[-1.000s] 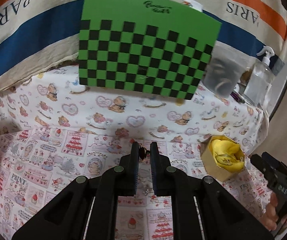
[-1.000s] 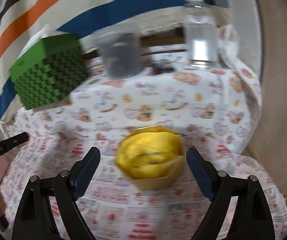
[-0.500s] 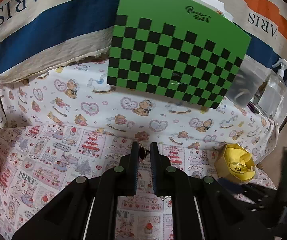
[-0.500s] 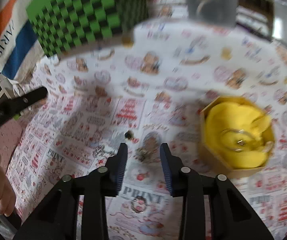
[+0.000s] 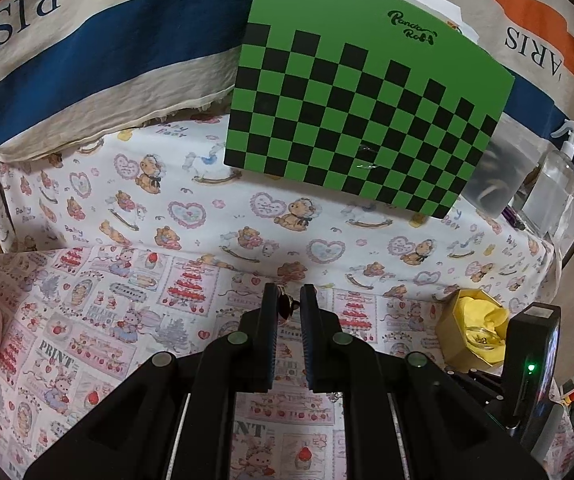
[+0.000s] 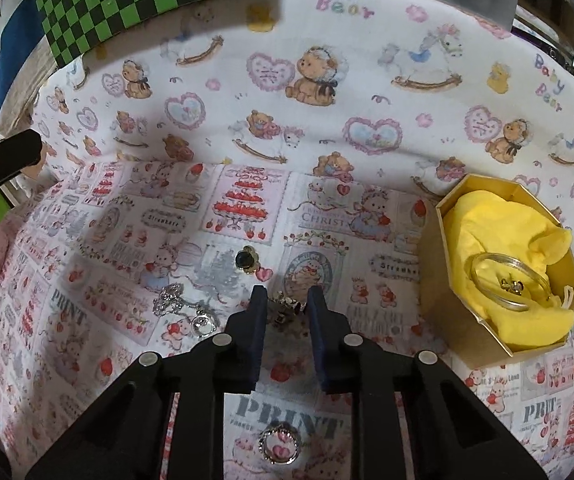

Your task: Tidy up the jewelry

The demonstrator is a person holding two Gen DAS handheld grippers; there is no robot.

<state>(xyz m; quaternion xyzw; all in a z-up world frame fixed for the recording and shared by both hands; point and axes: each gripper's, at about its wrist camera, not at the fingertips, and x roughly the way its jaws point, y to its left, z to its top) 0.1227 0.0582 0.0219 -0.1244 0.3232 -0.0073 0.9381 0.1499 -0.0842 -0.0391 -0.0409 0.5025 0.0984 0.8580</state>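
Jewelry sorting toward the yellow-lined box (image 6: 503, 276): left gripper (image 5: 289, 304) pinches a small dark trinket (image 5: 285, 305); right gripper (image 6: 287, 304), narrowly open, straddles a charm cluster (image 6: 285, 307) for pickup.

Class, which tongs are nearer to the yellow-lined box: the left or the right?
Right. The right tongs are low over the cloth, just left of the yellow-lined box, straddling a small charm. The left tongs, gripping a dark earring, are farther left.
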